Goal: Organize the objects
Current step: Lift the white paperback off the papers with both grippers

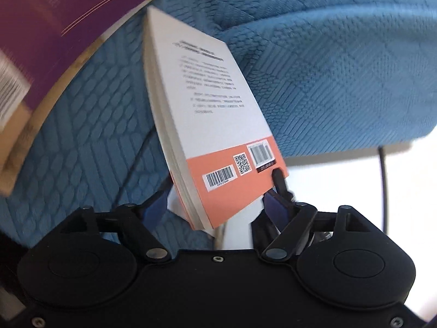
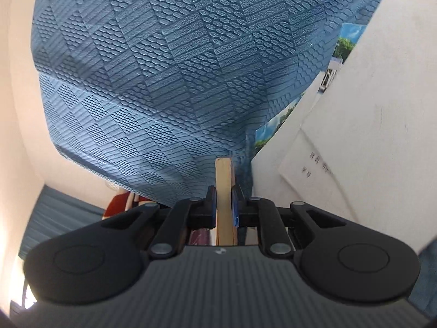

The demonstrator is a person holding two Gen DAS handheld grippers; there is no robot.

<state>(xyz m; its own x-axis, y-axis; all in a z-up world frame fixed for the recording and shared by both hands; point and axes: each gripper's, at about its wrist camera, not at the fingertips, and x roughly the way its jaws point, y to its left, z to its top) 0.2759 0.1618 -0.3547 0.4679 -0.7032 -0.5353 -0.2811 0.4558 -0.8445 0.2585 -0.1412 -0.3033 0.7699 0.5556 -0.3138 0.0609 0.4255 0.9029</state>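
Observation:
In the left wrist view my left gripper [image 1: 218, 191] is shut on a white and orange paperback book [image 1: 210, 114], held by its barcode end, tilted, above a blue quilted cover [image 1: 327, 54]. A purple book [image 1: 54, 27] with tan page edges is at the upper left, blurred. In the right wrist view my right gripper [image 2: 224, 205] is shut on the edge of a book [image 2: 224, 191] seen end-on as tan pages. A white book [image 2: 355, 136] with a blue photo cover stands just to its right.
The blue textured quilt [image 2: 164, 82] fills most of both views. A black cable [image 1: 382, 186] hangs over a pale floor at the right of the left wrist view. A cream wall [image 2: 16, 109] and a red item [image 2: 117, 205] lie left in the right wrist view.

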